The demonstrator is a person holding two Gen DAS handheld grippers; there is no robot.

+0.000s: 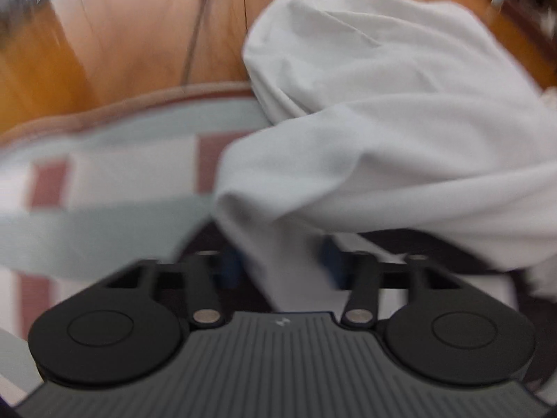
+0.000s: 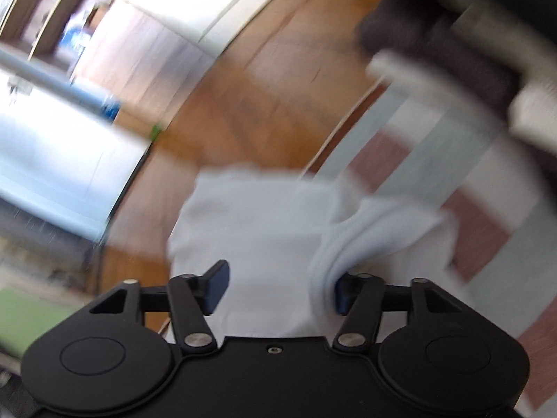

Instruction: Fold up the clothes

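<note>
Left wrist: left tongs (image 1: 282,264) pinch white garment (image 1: 383,122); right tongs (image 2: 278,287) released.

1. We're seeing bright daylight, blown out at the upper left of the right wrist view.
2. Heavy motion blur smears both views; the white cloth (image 1: 383,132) stays softly readable.
3. Fisheye bending curves the floor (image 2: 264,80) lines toward the edges.

A checked mat (image 1: 115,170) in pale blue, white and dull red, edged with a tan border, fills the left wrist view from nine to six o'clock. Past it, at twelve o'clock, lies a wooden floor (image 1: 146,35). In the right wrist view a blurred shelf (image 2: 45,17) stands at ten o'clock.
</note>
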